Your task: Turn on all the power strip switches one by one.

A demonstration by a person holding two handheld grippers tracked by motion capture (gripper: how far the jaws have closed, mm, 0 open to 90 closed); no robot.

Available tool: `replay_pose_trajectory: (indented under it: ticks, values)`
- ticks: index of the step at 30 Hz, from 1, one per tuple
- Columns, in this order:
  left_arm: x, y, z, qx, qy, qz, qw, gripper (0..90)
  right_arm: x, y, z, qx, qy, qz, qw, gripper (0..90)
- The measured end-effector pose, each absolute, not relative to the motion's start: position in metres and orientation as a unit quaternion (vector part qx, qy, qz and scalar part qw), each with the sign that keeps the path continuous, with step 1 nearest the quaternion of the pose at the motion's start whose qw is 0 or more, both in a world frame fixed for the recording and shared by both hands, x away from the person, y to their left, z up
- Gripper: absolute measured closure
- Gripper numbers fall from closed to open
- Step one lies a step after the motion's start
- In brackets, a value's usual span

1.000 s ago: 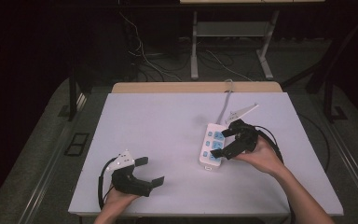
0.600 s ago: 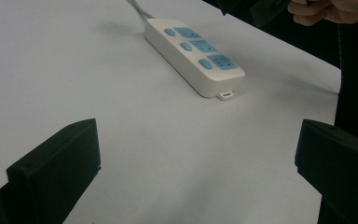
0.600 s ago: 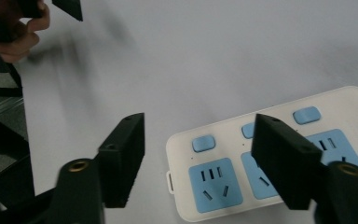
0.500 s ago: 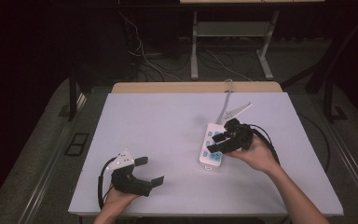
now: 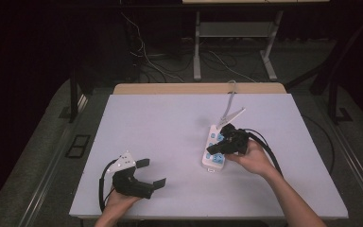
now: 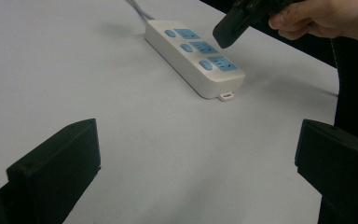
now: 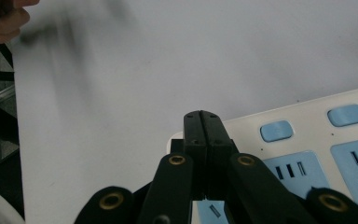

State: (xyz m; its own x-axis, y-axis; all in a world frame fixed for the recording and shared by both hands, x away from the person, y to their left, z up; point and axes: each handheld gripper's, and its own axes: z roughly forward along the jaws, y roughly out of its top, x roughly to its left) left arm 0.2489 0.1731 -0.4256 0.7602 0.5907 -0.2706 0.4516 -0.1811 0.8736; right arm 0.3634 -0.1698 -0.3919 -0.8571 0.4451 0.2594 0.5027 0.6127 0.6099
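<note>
While the right gripper (image 5: 216, 149) hovers with jaws clenched together on nothing, its tip hangs over the white plastic power strip with blue sockets and switches (image 5: 214, 150) lying right of centre on the pale table (image 5: 170, 123). A slanted press could miss a blue switch (image 7: 276, 130) and skid the strip. Resting near the front edge, the left gripper (image 5: 150, 173) gapes wide.

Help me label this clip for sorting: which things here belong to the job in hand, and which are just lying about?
Part of the job:
- power strip, white with blue sockets
- right tongs, shut and empty, over the strip
- the strip's cord, running off the far edge

Just there:
- left tongs, open, resting apart near the front edge
- table
- cables on the floor behind
</note>
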Motion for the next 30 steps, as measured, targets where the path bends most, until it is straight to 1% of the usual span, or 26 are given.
replay_pose_trajectory:
  ticks: [16,30]
  values:
    - [0.249,0.173,-0.426,0.766,0.342,0.064,0.54,0.0,0.372,-0.163,-0.412,-0.271,-0.899,-0.34,0.05,89.8]
    - [0.249,0.172,-0.426,0.769,0.34,0.064,0.538,0.0,0.373,-0.168,-0.419,-0.278,-0.889,-0.359,0.056,90.0]
